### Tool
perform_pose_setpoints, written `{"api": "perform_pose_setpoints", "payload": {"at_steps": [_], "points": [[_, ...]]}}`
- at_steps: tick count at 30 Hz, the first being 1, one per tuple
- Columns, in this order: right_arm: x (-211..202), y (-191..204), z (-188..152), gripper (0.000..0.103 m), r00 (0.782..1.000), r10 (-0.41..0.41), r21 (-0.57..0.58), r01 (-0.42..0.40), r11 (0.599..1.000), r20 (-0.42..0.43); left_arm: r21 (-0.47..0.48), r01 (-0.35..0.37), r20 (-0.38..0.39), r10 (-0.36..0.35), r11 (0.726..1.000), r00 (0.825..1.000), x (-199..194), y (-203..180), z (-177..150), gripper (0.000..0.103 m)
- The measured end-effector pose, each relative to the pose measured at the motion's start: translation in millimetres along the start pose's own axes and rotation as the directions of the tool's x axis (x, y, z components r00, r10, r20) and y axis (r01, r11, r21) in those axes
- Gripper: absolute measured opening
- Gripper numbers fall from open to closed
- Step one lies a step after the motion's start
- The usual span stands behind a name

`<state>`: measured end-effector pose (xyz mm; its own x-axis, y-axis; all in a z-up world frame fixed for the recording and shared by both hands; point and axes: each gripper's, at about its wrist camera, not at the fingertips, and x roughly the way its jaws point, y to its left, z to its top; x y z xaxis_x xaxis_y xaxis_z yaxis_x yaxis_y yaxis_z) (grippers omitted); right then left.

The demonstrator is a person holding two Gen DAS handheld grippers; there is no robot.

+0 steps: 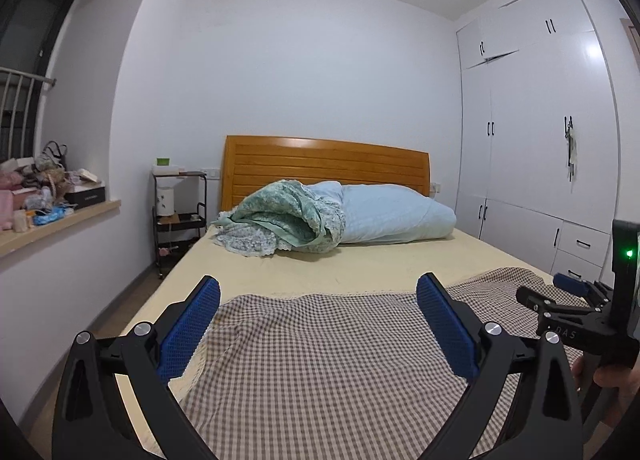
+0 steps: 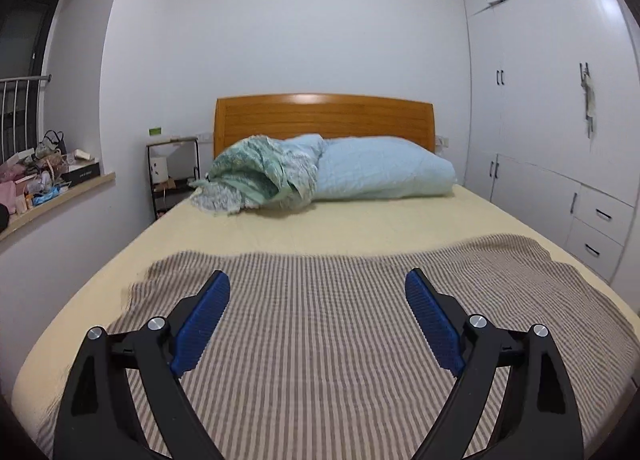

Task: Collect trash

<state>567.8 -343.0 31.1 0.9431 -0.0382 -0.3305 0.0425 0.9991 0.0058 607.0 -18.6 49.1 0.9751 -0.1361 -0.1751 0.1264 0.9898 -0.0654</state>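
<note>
No piece of trash shows on the bed (image 1: 360, 260) (image 2: 340, 227) in either view. My left gripper (image 1: 318, 292) stands open over a brown checked cloth (image 1: 320, 360) at the foot of the bed, nothing between its blue pads. My right gripper (image 2: 317, 286) is open too, above the same checked cloth (image 2: 320, 340), and empty. In the left wrist view the right gripper (image 1: 552, 292) shows at the right edge, held by a hand (image 1: 612, 376).
Rolled green and blue bedding (image 1: 332, 215) (image 2: 320, 171) lies by the wooden headboard (image 1: 324, 163). A black trolley (image 1: 180, 211) stands left of the bed. A cluttered windowsill (image 1: 48, 199) runs along the left wall. White wardrobes (image 1: 540, 139) line the right wall.
</note>
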Motion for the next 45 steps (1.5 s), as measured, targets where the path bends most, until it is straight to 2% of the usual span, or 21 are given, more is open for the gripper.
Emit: {"api": "perform_pose_setpoints", "payload": {"at_steps": [5,7,13,19,21,25,28,30,32,34,36,38,42,45], "points": [[-63.1,-8.2,-34.6,0.085,0.998,0.017,0.031,-0.015,0.999,-0.062,0.025,0.0,0.006,0.0,1.0,1.0,-78.8,-16.4,-8.0,0.096],[-92.4,-10.1,-54.0,0.091,0.998,-0.002,0.033,0.004,0.999,-0.06,0.034,0.002,0.001,-0.002,0.999,1.0,-113.0,-21.3,-14.7,0.096],[-163.5,-15.8,-88.6,0.091,0.999,-0.004,0.066,0.006,0.998,-0.033,0.049,-0.01,0.046,0.008,0.999,0.999,-215.0,-34.5,-25.9,0.096],[-241.6,-16.2,-116.3,0.091,1.0,-0.006,0.019,0.006,1.0,0.005,0.077,-0.046,0.051,0.043,0.996,0.998,-304.2,-53.7,-40.7,0.096],[-262.7,-15.6,-123.7,0.091,1.0,-0.019,0.011,0.019,1.0,0.007,0.094,-0.062,0.023,0.06,0.994,0.998,-334.7,-62.7,-49.8,0.096],[-318.5,-12.2,-145.8,0.091,1.0,0.01,-0.031,-0.009,0.999,0.024,0.109,-0.022,-0.036,0.026,0.994,0.999,-397.9,-78.2,-70.9,0.096],[-361.5,-3.3,-162.1,0.091,0.998,-0.002,-0.092,0.007,0.996,0.063,0.065,-0.028,-0.005,0.028,0.997,1.0,-445.2,-80.4,-86.9,0.096],[-382.6,1.3,-173.1,0.091,0.997,-0.018,-0.104,0.026,0.994,0.08,0.057,-0.028,-0.008,0.028,0.998,1.0,-470.2,-83.3,-97.2,0.096],[-401.7,5.1,-184.1,0.091,0.996,-0.011,-0.104,0.02,0.994,0.085,0.095,-0.031,-0.03,0.034,0.995,0.999,-495.9,-90.5,-108.9,0.096],[-421.3,6.9,-196.4,0.091,0.995,0.003,-0.105,0.007,0.994,0.097,0.134,-0.069,-0.01,0.071,0.989,0.997,-520.6,-97.9,-117.3,0.096],[-433.4,6.6,-205.1,0.091,0.995,-0.005,-0.099,0.015,0.995,0.098,0.119,-0.103,0.02,0.101,0.988,0.995,-546.9,-103.2,-131.0,0.096],[-448.9,4.9,-214.6,0.091,0.995,-0.007,-0.093,0.016,0.996,0.097,0.098,-0.058,0.0,0.059,0.993,0.998,-570.2,-106.3,-149.2,0.096],[-470.5,2.9,-232.0,0.091,0.999,-0.005,-0.074,0.007,0.997,0.033,0.084,-0.108,0.051,0.104,0.991,0.993,-607.7,-114.5,-176.6,0.096],[-477.3,0.7,-238.5,0.091,0.999,0.035,-0.04,-0.035,0.999,0.0,0.083,-0.13,0.07,0.124,0.988,0.99,-620.5,-116.6,-180.2,0.096]]}}
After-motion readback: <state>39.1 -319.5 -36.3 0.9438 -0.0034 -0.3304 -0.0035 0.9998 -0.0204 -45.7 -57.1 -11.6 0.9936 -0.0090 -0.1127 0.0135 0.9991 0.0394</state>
